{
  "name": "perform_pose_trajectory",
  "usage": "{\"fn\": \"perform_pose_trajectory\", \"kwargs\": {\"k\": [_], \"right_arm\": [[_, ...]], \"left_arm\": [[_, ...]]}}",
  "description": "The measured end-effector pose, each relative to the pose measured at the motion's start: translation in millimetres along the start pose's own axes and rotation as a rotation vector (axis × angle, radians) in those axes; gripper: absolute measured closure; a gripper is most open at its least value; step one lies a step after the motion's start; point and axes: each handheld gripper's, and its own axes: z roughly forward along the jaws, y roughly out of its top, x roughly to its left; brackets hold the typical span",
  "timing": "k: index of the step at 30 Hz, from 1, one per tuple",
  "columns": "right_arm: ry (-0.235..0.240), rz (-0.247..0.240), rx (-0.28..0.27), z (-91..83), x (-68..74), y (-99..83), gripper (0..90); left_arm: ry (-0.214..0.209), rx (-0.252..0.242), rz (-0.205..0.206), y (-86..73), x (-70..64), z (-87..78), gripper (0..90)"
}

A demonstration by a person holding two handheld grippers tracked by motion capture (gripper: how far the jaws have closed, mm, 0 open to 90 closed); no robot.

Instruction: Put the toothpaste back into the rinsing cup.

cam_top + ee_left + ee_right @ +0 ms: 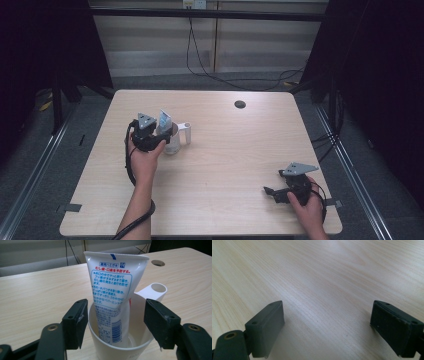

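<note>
The toothpaste tube [111, 292] is white, with blue and red Japanese print down its face, a blue-framed text block and a barcode low on its side. It stands in the upper middle of the left gripper view, its long axis nearly upright and leaning slightly to the left of the frame; the flat crimped end points up and the lower end is down inside the cup. In the high view the tube [164, 120] shows left of centre, its crimped end tilted toward the upper part of the frame.

The cup [120, 350] holding it is white and translucent, low in the middle of the left gripper view, with a white handle [153, 291] (ending in a round ring) reaching toward the upper right. It stands on the pale wooden table [225, 150].

The left gripper [116, 322] has its jaws spread wide, one on each side of the cup's rim and clear of the tube; whether the pads touch the cup wall I cannot tell. In the high view this gripper [150, 137] sits just left of the cup, with the person's hand behind it.

The right gripper [272, 192] rests in the lower right of the high view, well apart from the cup, its jaws wide apart over bare tabletop, holding nothing.
</note>
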Motion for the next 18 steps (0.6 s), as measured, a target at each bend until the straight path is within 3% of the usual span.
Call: {"fn": "perform_pose_trajectory", "kwargs": {"k": [6, 18], "right_arm": [[0.000, -0.001, 0.000, 0.1, -0.1, 0.1, 11.3], [0.000, -0.002, 0.000, 0.2, -0.2, 0.2, 11.2]], "left_arm": [[0.007, 0.003, -0.002, 1.1, 0.7, -1.8, 28.1], [-0.026, 0.036, -0.061, -1.5, 4.2, -4.3, 16.7]]}}
